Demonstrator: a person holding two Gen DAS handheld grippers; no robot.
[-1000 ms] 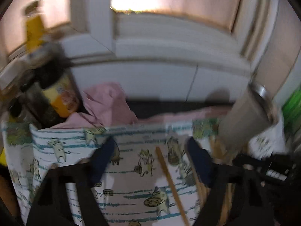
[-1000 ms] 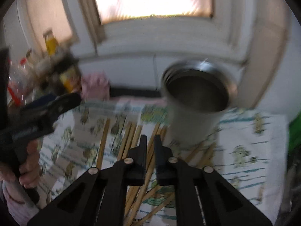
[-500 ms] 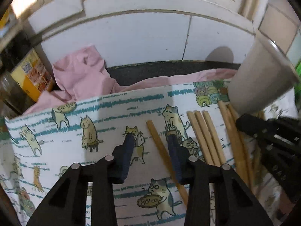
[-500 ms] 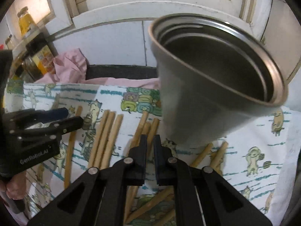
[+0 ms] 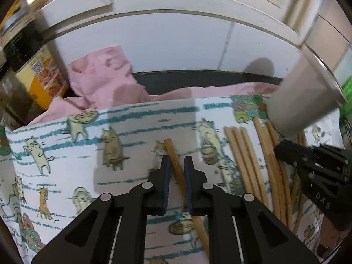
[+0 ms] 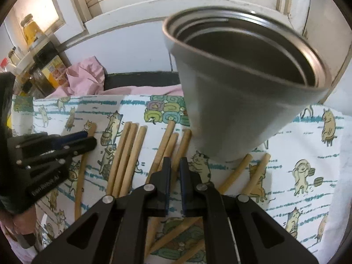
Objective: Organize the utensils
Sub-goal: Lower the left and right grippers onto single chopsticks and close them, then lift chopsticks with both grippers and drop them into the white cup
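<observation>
The whole table is being covered by a cat-print cloth [image 6: 308, 145], with a crumpled pink cloth [image 5: 99, 79] being left bunched up at the back by the white wall. A big grey metal cup [image 6: 231, 92] is being kept standing on the cloth, open top up, with wooden chopsticks [image 6: 127, 154] being spread out in loose groups at its foot, a few poking out from under its base.

Off to the left side, some jars and bottles [image 6: 33, 28] are being stored, kinda blurry.

The left gripper [image 5: 176, 160] is being closed right now around one lone chopstick [image 5: 176, 165] lying apart from the rest; the stick is sitting between the fingers [image 5: 165, 176], though contact isn't clear yet. The right gripper [image 6: 173, 161] is being held clenched over the middle bunch of sticks, just in front of the cup, and whether anything is being pinched in there can't be told.
</observation>
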